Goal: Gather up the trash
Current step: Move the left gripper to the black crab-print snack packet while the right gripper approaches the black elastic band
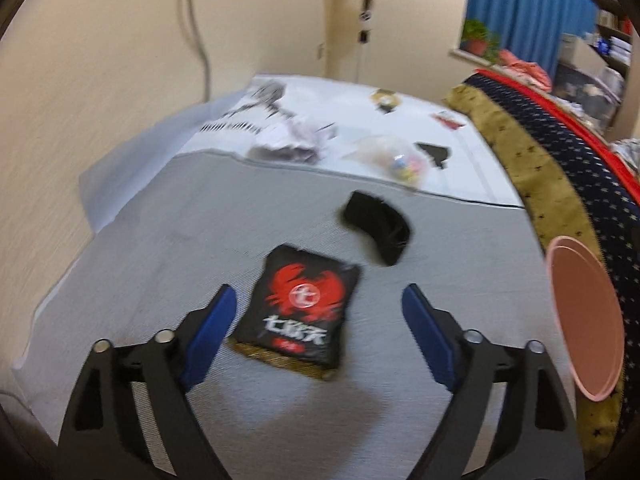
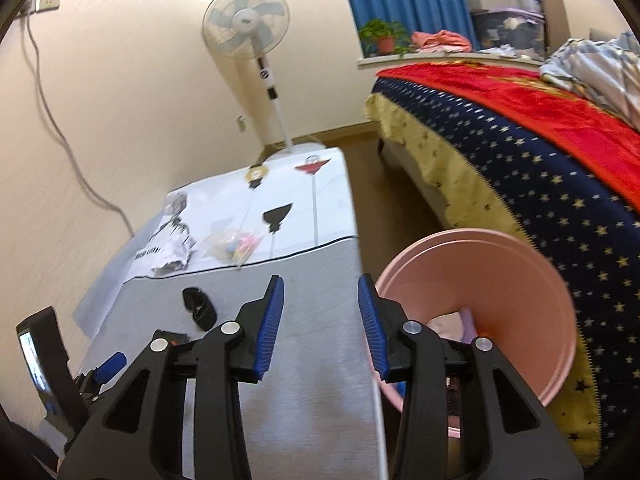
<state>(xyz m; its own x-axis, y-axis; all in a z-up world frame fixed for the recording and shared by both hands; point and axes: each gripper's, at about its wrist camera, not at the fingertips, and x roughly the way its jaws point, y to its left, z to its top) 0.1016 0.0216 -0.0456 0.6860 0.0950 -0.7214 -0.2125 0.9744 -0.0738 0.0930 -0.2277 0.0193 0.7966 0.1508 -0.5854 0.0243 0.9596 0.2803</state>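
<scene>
A black snack packet [image 1: 302, 312] with a red crab print lies flat on the grey table top [image 1: 192, 240]. My left gripper [image 1: 319, 290] hovers over it, open wide, its blue pads apart from the packet on either side. Beyond it lie a dark curled scrap [image 1: 378, 232], crumpled paper [image 1: 292, 142] and a clear bag [image 1: 394, 160] of coloured bits. My right gripper [image 2: 321, 280] is open and holds nothing, above the table's right edge beside a pink basin [image 2: 500, 280]. The scrap [image 2: 198, 306], paper [image 2: 172, 256] and bag [image 2: 234, 244] also show in the right wrist view.
The pink basin [image 1: 586, 320] sits off the table's right side, between it and a bed with a star-patterned blanket [image 2: 540, 184]. A standing fan [image 2: 246, 24] is behind the table. A wall with a cable runs along the left. A printed white cloth [image 2: 320, 200] covers the far half.
</scene>
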